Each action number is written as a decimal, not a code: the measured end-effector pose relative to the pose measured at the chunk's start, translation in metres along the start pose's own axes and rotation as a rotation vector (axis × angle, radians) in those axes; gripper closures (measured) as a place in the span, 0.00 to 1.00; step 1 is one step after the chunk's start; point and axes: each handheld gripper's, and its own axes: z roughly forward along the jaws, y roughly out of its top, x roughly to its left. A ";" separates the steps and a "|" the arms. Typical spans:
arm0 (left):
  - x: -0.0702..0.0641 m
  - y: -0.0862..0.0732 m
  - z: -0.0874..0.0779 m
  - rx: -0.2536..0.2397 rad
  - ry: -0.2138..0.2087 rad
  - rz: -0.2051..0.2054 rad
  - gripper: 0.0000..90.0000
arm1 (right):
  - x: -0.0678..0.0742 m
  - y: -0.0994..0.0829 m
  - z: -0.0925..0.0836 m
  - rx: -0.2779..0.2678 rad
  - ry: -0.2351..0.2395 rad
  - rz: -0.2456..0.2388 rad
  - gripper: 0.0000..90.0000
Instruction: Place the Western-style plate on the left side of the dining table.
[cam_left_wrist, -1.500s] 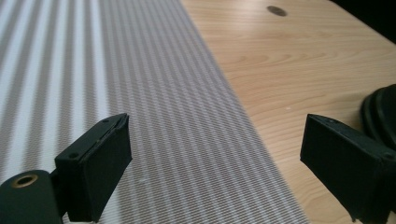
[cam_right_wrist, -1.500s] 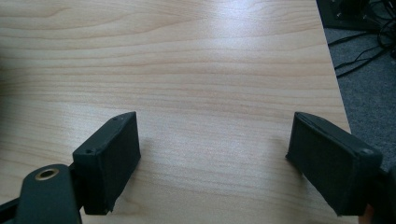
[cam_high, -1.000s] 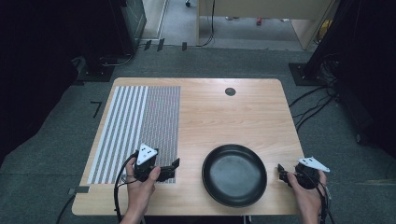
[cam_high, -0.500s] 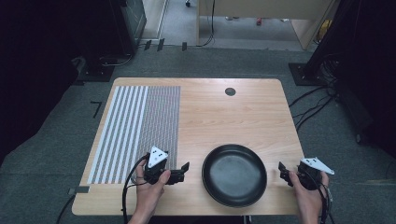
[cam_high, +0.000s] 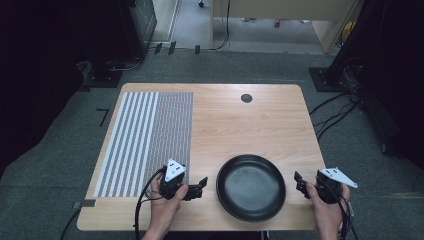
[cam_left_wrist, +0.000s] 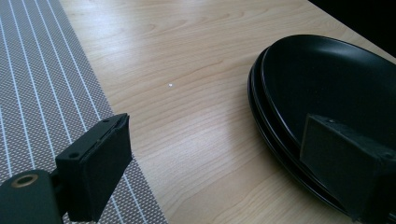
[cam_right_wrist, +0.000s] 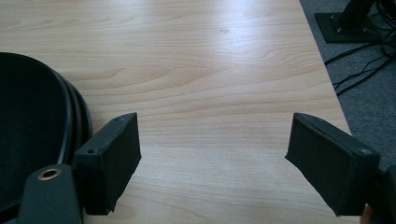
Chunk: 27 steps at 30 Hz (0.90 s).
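A black round dish (cam_high: 251, 187) lies near the table's front edge, between the two hands. In the left gripper view the dish (cam_left_wrist: 327, 79) shows a doubled rim, like two stacked dishes. My left gripper (cam_high: 201, 186) is just left of the dish, pointing at it, open and empty (cam_left_wrist: 219, 163); its right jaw stands over the dish's near rim. At the dish's right, my right gripper (cam_high: 300, 184) is open and empty (cam_right_wrist: 215, 154), with bare wood between its jaws and the dish (cam_right_wrist: 32, 130) beside its left jaw.
A grey-and-white striped placemat (cam_high: 147, 140) covers the left part of the wooden table (cam_high: 250, 125). A small black round grommet (cam_high: 246, 98) sits near the far edge. Cables and dark equipment stands line the carpet around the table.
My left gripper has slid right, off the placemat's corner, to the dish's left rim. The right gripper has shifted only slightly. The dish has not moved.
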 end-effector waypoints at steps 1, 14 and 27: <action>0.000 0.000 0.000 0.000 0.000 0.000 0.10 | 0.000 0.000 0.000 0.000 0.000 0.000 0.19; -0.008 -0.005 0.009 0.021 -0.020 0.009 0.10 | 0.019 0.003 -0.002 -0.022 0.048 -0.010 0.19; -0.014 -0.010 0.017 0.040 -0.045 -0.003 0.10 | 0.034 0.004 0.000 -0.027 0.092 -0.022 0.26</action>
